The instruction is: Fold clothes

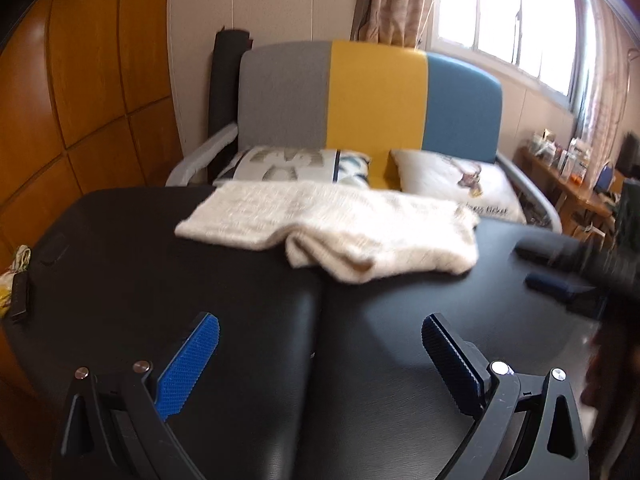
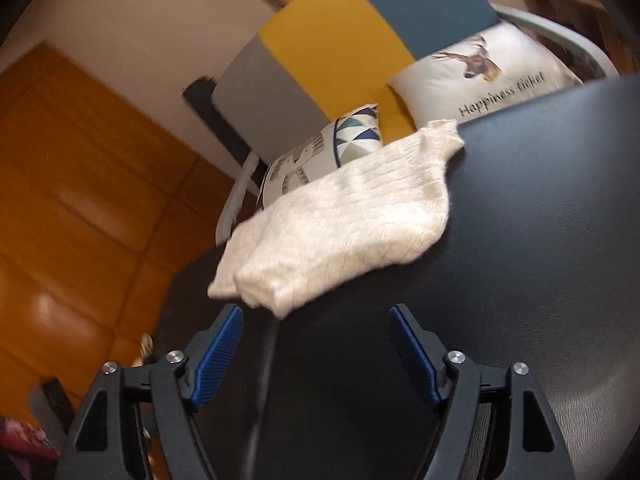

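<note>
A cream knitted garment [image 1: 332, 228] lies folded in a long bundle on the far part of a black padded table [image 1: 224, 288]. My left gripper [image 1: 320, 326] is open above the table's near side, well short of the garment, with nothing between its blue pads. The right wrist view shows the same garment [image 2: 340, 216] just beyond my right gripper [image 2: 316, 316], which is open and empty, its tips close to the bundle's near end. At the right edge of the left wrist view the other gripper [image 1: 560, 268] shows as a dark blur over the table.
Behind the table stands a grey, yellow and blue sofa [image 1: 376, 92] with two printed cushions [image 1: 452, 180]. Wooden panelling [image 1: 80, 100] fills the left. A window [image 1: 516, 16], a cluttered side table [image 1: 568, 168] and a small black object [image 1: 20, 296] at the table's left edge are visible.
</note>
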